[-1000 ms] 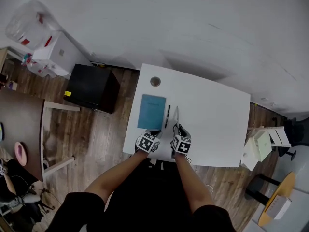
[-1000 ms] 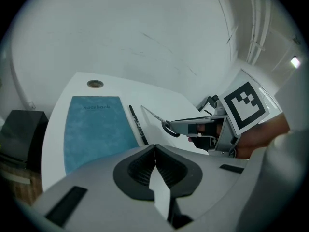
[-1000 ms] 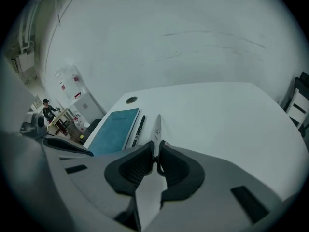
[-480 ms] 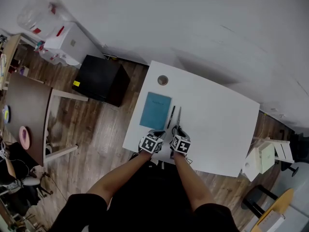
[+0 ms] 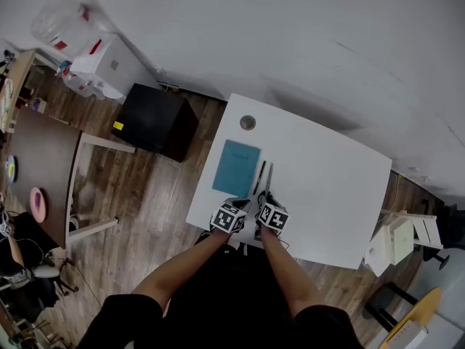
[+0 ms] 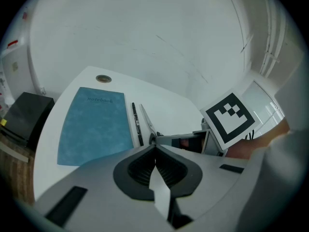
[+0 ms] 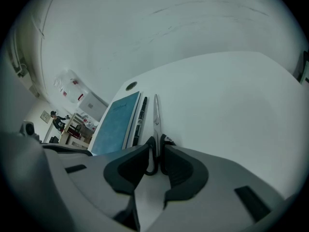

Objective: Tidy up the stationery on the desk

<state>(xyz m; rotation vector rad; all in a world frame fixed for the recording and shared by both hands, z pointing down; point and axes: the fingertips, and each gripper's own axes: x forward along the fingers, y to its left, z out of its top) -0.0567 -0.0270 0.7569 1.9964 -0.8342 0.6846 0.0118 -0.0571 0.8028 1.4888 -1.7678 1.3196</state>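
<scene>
head view: notebook point(image 5: 236, 168), pen point(image 5: 258, 178) and scissors point(image 5: 268, 177) lie side by side in a row on the desk point(image 5: 327, 187), so tidying appears nearly complete. left gripper view: left gripper point(image 6: 155, 146) jaws together, empty. right gripper view: right gripper point(image 7: 156, 151) jaws, just eased slightly wider, clasp the scissors' handle; only release appears outstanding.

Table point(image 5: 327, 187): smooth, matt white top. Notebook point(image 5: 236, 168): matt blue cover, faintly mottled. Scissors point(image 7: 156, 112): bright bare metal blades, black plastic handles. Pen point(image 6: 136, 124): black plastic barrel. Floor point(image 5: 156, 195): dark wood planks.
</scene>
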